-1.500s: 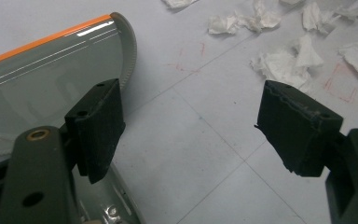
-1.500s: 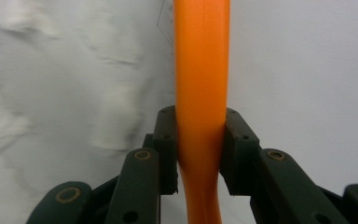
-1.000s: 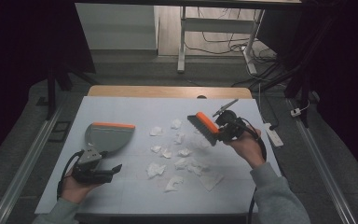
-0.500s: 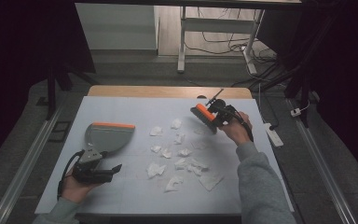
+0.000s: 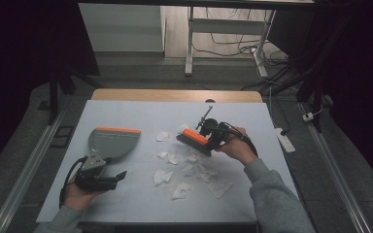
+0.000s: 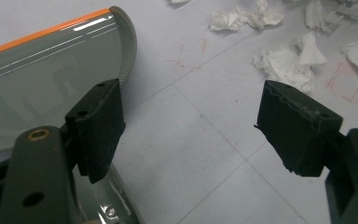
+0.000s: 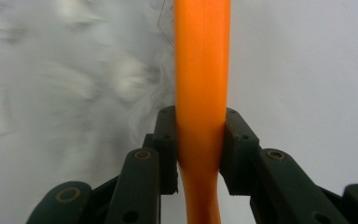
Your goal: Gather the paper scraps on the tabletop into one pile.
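Note:
A grey dustpan [image 5: 112, 141] with an orange front lip lies flat at the table's left. My left gripper [image 5: 119, 175] rests just near of it, open and holding nothing. In the left gripper view the dustpan [image 6: 42, 79] sits beside the left jaw of the left gripper [image 6: 191, 121]. My right gripper [image 5: 212, 137] is shut on the orange handle of a hand brush [image 5: 193, 140], whose dark bristles reach down among several crumpled white paper scraps [image 5: 162, 175]. In the right gripper view the right gripper [image 7: 200, 127] clamps the brush handle [image 7: 200, 65], and the scraps at left are blurred.
The white table top [image 5: 141, 114] has a wooden far edge. More scraps [image 6: 286, 63] lie between the two hands. A white power strip [image 5: 282, 138] lies off the right edge. Metal rails run along the floor on both sides.
My right hand has swung the brush from the far right part of the table down and leftward onto the scraps. The left hand and the dustpan have stayed still.

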A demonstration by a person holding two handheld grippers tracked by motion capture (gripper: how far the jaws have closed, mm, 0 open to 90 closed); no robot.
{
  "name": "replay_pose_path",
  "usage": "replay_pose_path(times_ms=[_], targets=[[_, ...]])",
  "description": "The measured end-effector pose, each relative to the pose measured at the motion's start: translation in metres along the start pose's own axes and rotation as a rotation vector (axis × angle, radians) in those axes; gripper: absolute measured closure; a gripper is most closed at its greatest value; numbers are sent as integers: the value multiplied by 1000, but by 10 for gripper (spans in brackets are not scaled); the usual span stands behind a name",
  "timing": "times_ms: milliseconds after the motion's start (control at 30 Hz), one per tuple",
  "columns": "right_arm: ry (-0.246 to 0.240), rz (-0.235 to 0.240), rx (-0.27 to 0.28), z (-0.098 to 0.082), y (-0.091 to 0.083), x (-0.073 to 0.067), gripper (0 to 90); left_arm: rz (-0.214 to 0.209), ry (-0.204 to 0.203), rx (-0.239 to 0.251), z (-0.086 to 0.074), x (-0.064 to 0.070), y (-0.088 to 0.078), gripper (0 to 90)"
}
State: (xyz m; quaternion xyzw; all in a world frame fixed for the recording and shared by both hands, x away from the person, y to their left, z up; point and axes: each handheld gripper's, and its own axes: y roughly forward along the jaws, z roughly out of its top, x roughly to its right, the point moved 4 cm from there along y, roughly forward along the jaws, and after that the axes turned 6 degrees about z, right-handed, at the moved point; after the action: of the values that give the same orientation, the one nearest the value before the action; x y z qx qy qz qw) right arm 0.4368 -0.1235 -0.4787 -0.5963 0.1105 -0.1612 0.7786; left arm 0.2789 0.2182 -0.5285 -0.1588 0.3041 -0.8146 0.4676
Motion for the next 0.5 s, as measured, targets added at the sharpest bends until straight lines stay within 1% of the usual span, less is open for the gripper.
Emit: replay_pose_path(times_ms=[33, 67, 133, 167, 233, 300, 367, 433, 500], targets=[[-1, -9, 33, 1, -6, -1, 708, 1, 1, 0, 0, 0, 0, 239], [6, -17, 69, 2, -12, 0, 708, 2, 2, 0, 1, 1, 0, 239], [40, -43, 132, 6, -24, 10, 708, 1, 4, 0, 1, 1, 0, 239], [57, -61, 148, 8, -28, 16, 707, 1, 5, -1, 1, 1, 0, 239], [73, -87, 158, 14, -29, 29, 707, 2, 4, -1, 1, 1, 0, 239], [89, -114, 154, 22, -25, 41, 708, 2, -2, -2, 0, 0, 1, 239], [101, -138, 142, 31, -17, 53, 708, 2, -3, -1, 0, 0, 1, 239], [99, -158, 130, 40, -6, 65, 707, 2, -3, -1, 0, -1, 1, 239], [102, -167, 113, 48, 6, 75, 708, 2, -5, -1, 0, -2, 1, 239]])
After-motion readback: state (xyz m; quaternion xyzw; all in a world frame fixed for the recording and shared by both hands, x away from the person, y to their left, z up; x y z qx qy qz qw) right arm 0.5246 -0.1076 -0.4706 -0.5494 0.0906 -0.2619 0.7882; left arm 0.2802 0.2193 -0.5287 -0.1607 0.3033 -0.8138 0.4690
